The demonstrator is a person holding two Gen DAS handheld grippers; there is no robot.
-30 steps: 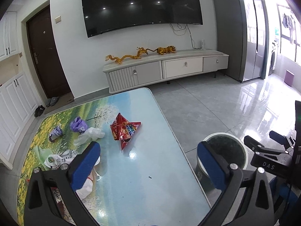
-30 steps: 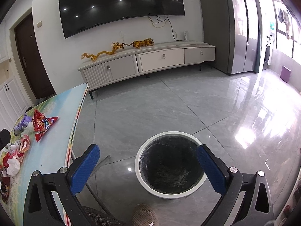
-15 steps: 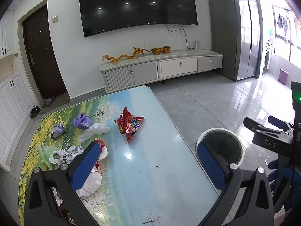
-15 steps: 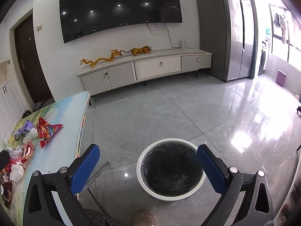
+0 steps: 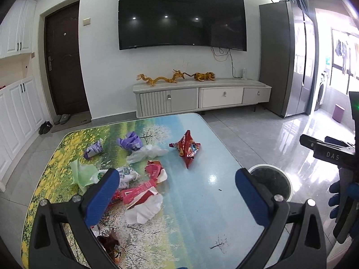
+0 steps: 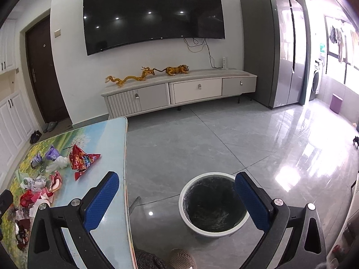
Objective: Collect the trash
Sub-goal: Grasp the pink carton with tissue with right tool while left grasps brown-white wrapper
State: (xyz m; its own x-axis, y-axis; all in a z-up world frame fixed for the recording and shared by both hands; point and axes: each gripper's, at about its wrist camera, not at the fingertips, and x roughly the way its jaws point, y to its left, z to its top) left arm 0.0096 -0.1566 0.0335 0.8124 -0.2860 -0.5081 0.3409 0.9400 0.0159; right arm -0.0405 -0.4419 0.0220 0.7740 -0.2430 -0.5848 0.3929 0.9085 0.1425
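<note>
Several pieces of trash lie on the picture-printed table: a red snack bag, a clear plastic bag, purple wrappers, a green bag, red and white wrappers and a white tissue. My left gripper is open and empty above the table's near part. My right gripper is open and empty above the floor, over a round white bin with a black liner. The bin also shows in the left wrist view. The right gripper also shows in the left wrist view.
The table's right edge runs close to the bin. A low white TV cabinet stands at the far wall under a large TV. A tall grey fridge stands at the right. A dark door is at the far left.
Both grippers have risen and pulled back, so more of the table's near part and trash shows. Both stay open and empty.
</note>
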